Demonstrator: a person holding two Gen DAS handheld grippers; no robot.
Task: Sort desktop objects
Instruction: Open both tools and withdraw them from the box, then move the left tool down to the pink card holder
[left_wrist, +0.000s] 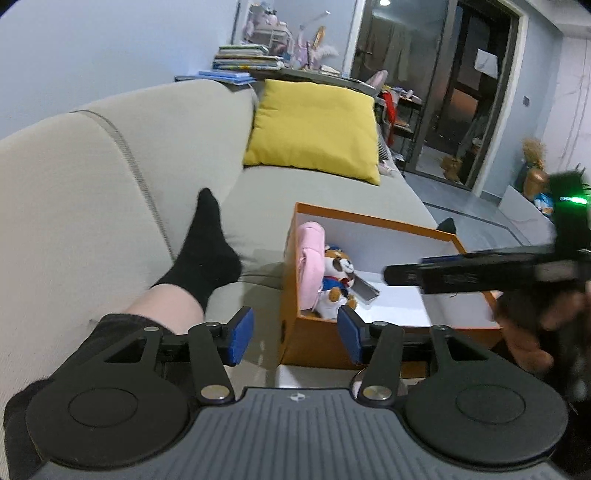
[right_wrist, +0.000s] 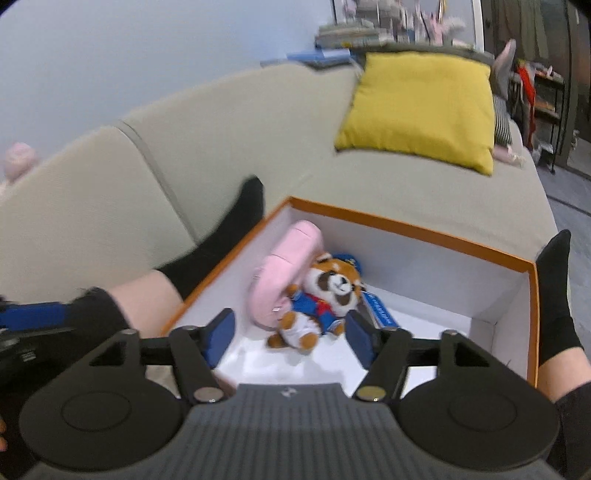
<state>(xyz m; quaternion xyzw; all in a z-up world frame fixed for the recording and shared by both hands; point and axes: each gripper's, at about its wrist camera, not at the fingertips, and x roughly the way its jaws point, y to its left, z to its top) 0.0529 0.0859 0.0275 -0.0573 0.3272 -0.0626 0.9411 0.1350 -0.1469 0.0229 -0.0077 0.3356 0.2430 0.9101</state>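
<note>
Both tools hang spread and empty, right tool (right_wrist: 290, 338) over the orange box (right_wrist: 413, 225), left tool (left_wrist: 295, 338) at its near wall. Plush raccoon (right_wrist: 321, 295) lies inside beside the pink pouch (right_wrist: 284, 273), so that drop looks done. Next comes fetching another item, none in view.

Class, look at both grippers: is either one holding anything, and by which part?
Nothing is held. The left gripper and right gripper are both open and empty, above the orange box.

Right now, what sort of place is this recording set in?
Most likely a home living room: a grey sofa with a yellow cushion, stacked books behind it, and an orange box of toys on the seat.
</note>
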